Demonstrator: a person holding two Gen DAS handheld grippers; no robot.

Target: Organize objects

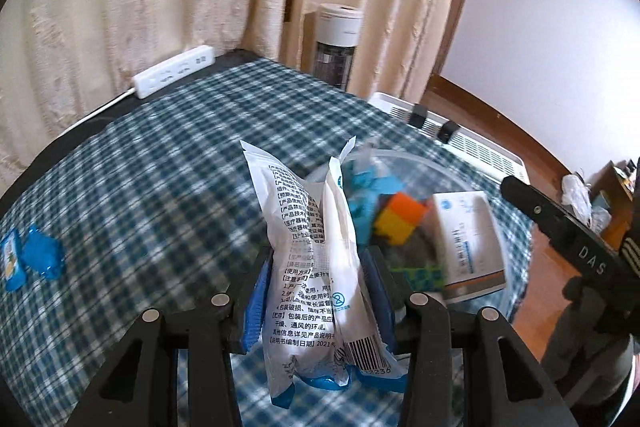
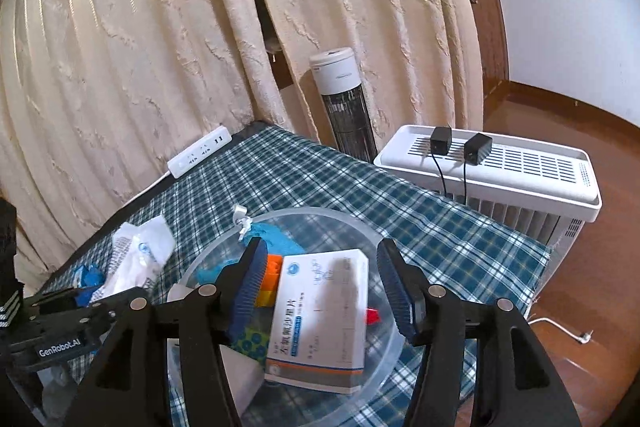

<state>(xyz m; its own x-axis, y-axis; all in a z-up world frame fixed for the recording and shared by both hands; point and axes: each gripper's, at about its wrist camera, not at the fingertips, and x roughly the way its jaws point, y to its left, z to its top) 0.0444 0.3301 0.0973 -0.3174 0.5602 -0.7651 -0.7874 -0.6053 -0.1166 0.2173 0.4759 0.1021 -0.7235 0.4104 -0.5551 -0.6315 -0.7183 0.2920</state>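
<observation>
My left gripper [image 1: 320, 259] is shut on a bundle of white printed packets [image 1: 304, 247], held upright above the checked tablecloth beside a clear plastic bowl [image 1: 440, 163]. The same packets [image 2: 140, 255] show at the left of the right wrist view. Inside the bowl [image 2: 320, 213] lie a white medicine box [image 2: 320, 315], an orange and yellow cube [image 2: 268, 279], a blue item [image 2: 276, 239] and a small red piece [image 2: 372, 315]. My right gripper [image 2: 321, 245] stands open over the box, its pads clear of it on both sides.
A blue packet [image 1: 40, 255] lies on the cloth at far left. A white power strip [image 2: 200, 151] sits by the curtain. Past the table's right edge stand a tower fan [image 2: 344, 99] and a white heater [image 2: 488, 167] bearing two black adapters.
</observation>
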